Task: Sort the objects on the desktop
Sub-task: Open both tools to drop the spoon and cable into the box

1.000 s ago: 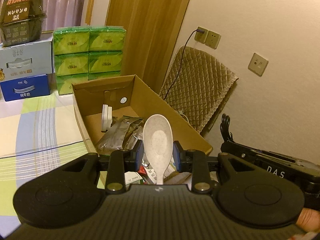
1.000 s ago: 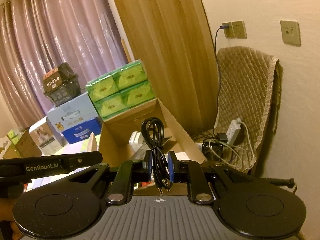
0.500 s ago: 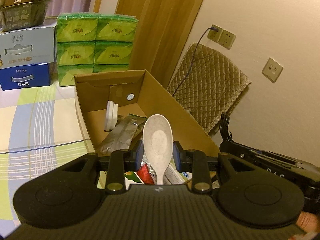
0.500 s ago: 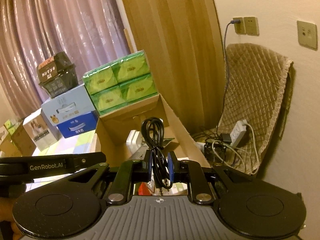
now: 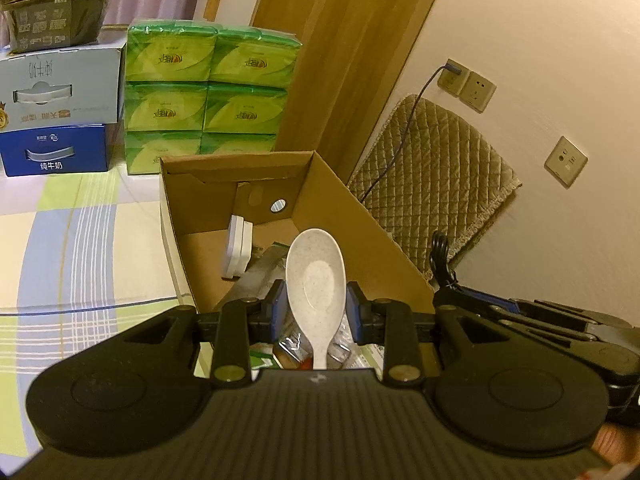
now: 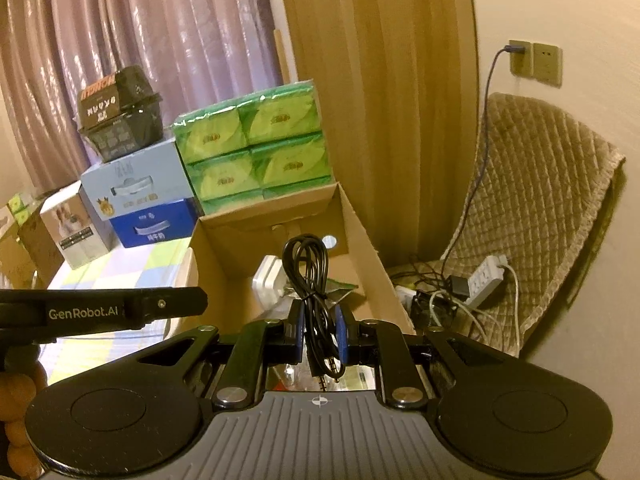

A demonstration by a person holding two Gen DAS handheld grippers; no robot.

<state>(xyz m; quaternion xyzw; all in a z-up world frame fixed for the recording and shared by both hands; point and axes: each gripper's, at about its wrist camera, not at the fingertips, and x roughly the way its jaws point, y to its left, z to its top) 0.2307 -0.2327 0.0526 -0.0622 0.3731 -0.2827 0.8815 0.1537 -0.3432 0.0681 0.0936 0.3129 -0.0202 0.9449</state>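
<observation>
My left gripper (image 5: 316, 306) is shut on a speckled white spoon (image 5: 316, 280), bowl pointing forward, held over the near end of an open cardboard box (image 5: 352, 220). My right gripper (image 6: 320, 332) is shut on a coiled black audio cable (image 6: 306, 264), its jack plugs hanging below the pads, above the same cardboard box (image 6: 360, 240). Inside the box lie a white charger block (image 5: 239, 246), a silvery foil pouch (image 5: 256, 270) and several small packets. The charger block (image 6: 267, 276) also shows in the right wrist view.
Green tissue packs (image 5: 208, 92) stand stacked behind the box, with blue and grey milk cartons (image 5: 56, 120) to their left on the checked tablecloth (image 5: 80, 248). A quilted chair (image 6: 532, 208) with a power strip (image 6: 486, 280) and cords sits right of the box. The other gripper's body (image 6: 100, 312) crosses at left.
Both grippers have moved closer to the box and tipped downward, so more of its inside shows. The spoon and the cable stay clamped as before.
</observation>
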